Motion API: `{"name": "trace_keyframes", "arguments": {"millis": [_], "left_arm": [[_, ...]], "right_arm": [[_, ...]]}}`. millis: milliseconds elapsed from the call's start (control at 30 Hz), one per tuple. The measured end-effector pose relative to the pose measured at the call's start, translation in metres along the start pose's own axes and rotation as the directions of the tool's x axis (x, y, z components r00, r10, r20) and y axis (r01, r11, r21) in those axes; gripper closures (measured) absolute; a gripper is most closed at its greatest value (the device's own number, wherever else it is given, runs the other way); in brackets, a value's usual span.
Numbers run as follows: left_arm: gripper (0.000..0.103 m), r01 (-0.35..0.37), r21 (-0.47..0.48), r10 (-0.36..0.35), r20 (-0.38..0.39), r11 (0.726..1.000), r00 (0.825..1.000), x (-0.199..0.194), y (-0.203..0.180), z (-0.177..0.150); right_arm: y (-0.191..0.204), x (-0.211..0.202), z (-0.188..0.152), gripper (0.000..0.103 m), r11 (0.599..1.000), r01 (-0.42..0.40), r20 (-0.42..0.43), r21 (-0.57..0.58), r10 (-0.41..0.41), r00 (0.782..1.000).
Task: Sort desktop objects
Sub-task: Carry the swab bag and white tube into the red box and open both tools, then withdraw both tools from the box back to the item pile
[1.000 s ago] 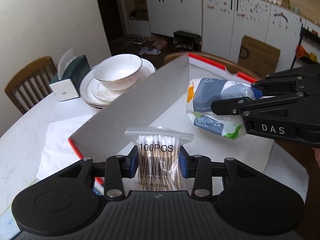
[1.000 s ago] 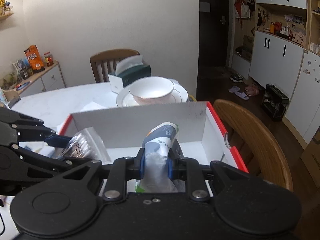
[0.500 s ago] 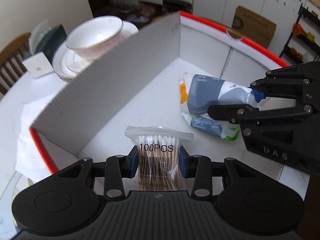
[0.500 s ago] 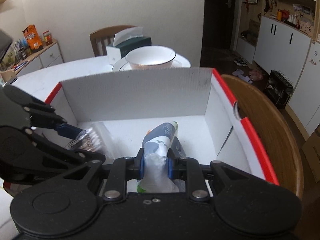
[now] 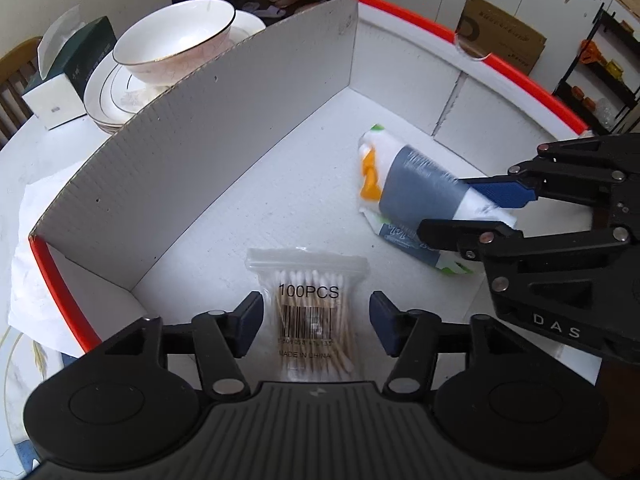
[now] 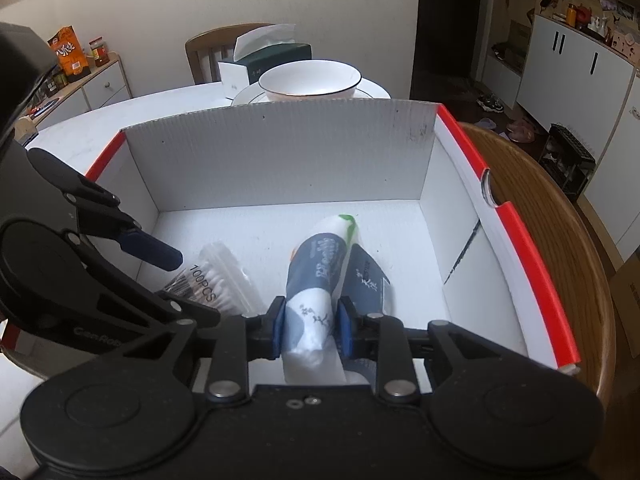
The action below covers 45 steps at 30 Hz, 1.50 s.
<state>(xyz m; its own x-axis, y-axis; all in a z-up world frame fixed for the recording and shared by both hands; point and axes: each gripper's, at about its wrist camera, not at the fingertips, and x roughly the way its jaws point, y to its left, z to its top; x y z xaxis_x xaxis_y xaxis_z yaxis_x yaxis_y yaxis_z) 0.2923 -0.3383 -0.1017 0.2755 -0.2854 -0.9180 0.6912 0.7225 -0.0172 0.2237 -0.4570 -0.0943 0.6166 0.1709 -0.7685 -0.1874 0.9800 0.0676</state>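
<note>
Since the earlier frame both tongs have dropped from above the rim into the white, red-edged box (image 5: 472, 34), and the left tongs (image 5: 316, 320) have let go. Their jaws have just been opening and now stand apart, each blue pad clear of the bag of cotton swabs (image 5: 310, 312) that sits between them on the box floor, near the corner by the grey cardboard wall. The right tongs (image 6: 310, 330) have also just been opening a little, yet their narrow jaws sit against both sides of the tissue pack (image 6: 316, 288); whether the pads press on it cannot be told for sure, though they touch it in the right wrist view. The pack's far end lies on the box floor, with a second, flatter tissue pack (image 6: 368, 280) just beside and partly under it. The swab bag and the tissue packs lie near each other but apart. Beyond the box, on the white worktop (image 5: 36, 160), stand a bowl (image 5: 176, 36) on stacked plates and a tissue box (image 5: 64, 76).
</note>
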Motion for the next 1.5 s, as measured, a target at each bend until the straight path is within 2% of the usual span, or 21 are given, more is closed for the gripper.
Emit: {"name": "trace_keyframes", "arguments": {"millis": [267, 433, 567, 633, 933, 1033, 1133, 1267, 1500], "left_arm": [[0.045, 0.028, -0.018, -0.026, 0.092, 0.999, 0.995, -0.028, -0.003, -0.010], [0.045, 0.017, -0.056, -0.007, 0.174, 0.998, 0.985, -0.053, 0.001, -0.025], [0.045, 0.009, -0.097, 0.016, 0.250, 0.995, 0.968, -0.079, 0.006, -0.040], [0.045, 0.003, -0.117, 0.030, 0.281, 0.993, 0.959, -0.090, 0.010, -0.048], [0.045, -0.028, -0.199, 0.106, 0.390, 0.980, 0.915, -0.140, 0.029, -0.090], [0.040, -0.044, -0.223, 0.137, 0.420, 0.974, 0.897, -0.158, 0.038, -0.108], [0.037, -0.068, -0.247, 0.174, 0.441, 0.967, 0.880, -0.173, 0.048, -0.128], [0.033, -0.105, -0.280, 0.226, 0.445, 0.954, 0.867, -0.188, 0.063, -0.156], [0.033, -0.132, -0.329, 0.274, 0.436, 0.935, 0.857, -0.203, 0.088, -0.195]], "right_arm": [[-0.002, -0.015, 0.002, 0.062, 1.000, -0.007, 0.023, 0.011, 0.007, 1.000], [0.003, -0.030, 0.004, 0.051, 1.000, -0.025, 0.050, 0.007, 0.025, 0.998], [0.010, -0.044, 0.006, 0.048, 0.999, -0.048, 0.078, -0.004, 0.048, 0.996], [0.015, -0.050, 0.008, 0.044, 0.998, -0.059, 0.093, -0.008, 0.059, 0.994], [0.044, -0.073, 0.015, 0.035, 0.992, -0.122, 0.147, -0.029, 0.125, 0.981], [0.058, -0.078, 0.017, 0.034, 0.990, -0.140, 0.160, -0.032, 0.144, 0.977], [0.073, -0.080, 0.018, 0.030, 0.987, -0.158, 0.168, -0.038, 0.162, 0.972], [0.095, -0.079, 0.018, 0.028, 0.982, -0.181, 0.165, -0.048, 0.186, 0.969], [0.137, -0.076, 0.021, 0.026, 0.976, -0.207, 0.157, -0.074, 0.216, 0.964]]}}
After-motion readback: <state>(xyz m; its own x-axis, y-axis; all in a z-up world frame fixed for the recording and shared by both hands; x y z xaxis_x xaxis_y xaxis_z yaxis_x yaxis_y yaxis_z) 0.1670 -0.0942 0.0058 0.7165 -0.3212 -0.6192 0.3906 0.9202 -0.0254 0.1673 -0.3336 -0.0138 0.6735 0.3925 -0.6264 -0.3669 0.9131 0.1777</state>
